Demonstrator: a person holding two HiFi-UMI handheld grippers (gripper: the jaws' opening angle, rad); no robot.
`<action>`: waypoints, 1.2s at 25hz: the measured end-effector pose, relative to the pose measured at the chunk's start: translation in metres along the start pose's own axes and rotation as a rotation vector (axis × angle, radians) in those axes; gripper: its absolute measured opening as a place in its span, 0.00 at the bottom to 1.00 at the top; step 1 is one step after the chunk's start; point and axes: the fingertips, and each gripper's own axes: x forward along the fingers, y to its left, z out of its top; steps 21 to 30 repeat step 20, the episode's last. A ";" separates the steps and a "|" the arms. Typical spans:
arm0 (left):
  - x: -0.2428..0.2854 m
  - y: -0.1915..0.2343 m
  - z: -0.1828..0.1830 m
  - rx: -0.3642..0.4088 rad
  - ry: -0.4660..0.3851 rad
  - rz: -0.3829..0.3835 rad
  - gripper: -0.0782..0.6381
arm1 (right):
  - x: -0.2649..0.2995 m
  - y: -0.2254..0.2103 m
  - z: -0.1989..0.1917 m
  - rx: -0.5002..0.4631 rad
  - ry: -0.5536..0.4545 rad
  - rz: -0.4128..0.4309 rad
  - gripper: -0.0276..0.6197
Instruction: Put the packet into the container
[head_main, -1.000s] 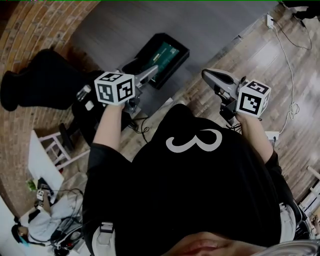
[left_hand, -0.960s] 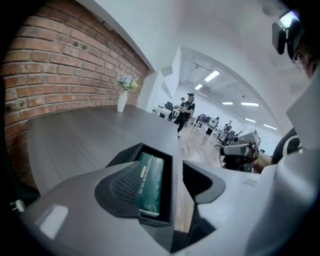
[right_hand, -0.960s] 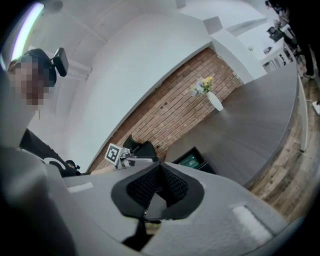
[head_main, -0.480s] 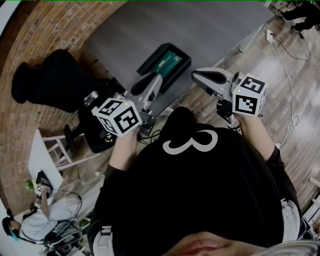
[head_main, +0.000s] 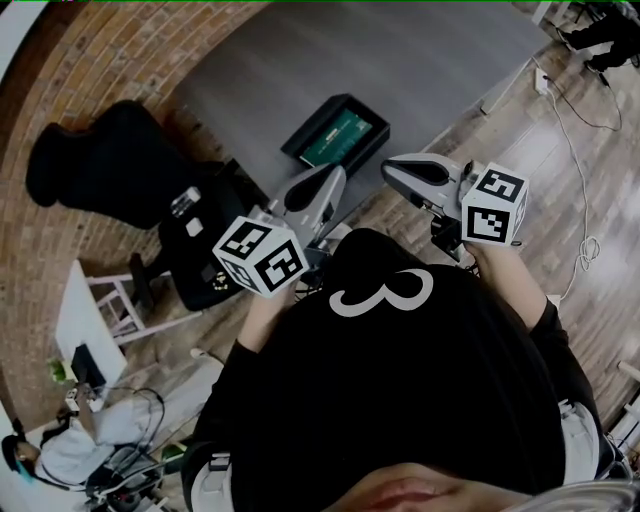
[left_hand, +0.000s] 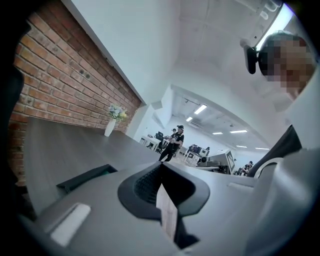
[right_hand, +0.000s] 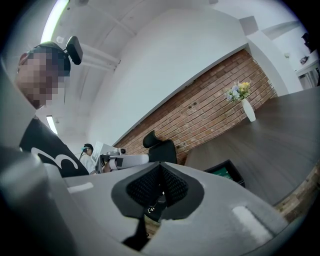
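We've pulled both back off bench (head_main: 430, 60); L gripper (head_main: 336, 178) just closed empty, R gripper (head_main: 390, 168) shut too. Packet (head_main: 345, 130) sits in container (head_main: 316, 126), prob done.

The head view is dim and low in contrast, with a pale sheen on the wooden floor (head_main: 548, 150), while both gripper views are brighter, lit by ceiling strip lights (left_hand: 200, 109), with round dark corners and strongly bent edges.
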 end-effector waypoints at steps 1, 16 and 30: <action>0.000 -0.003 -0.002 0.007 0.004 -0.005 0.12 | -0.001 0.000 -0.003 0.005 0.006 0.000 0.05; 0.000 -0.013 -0.017 0.060 -0.012 -0.023 0.13 | -0.013 -0.005 -0.023 0.032 0.014 -0.024 0.05; 0.001 -0.022 -0.024 0.073 0.004 -0.036 0.13 | -0.017 0.000 -0.026 0.032 0.011 -0.021 0.04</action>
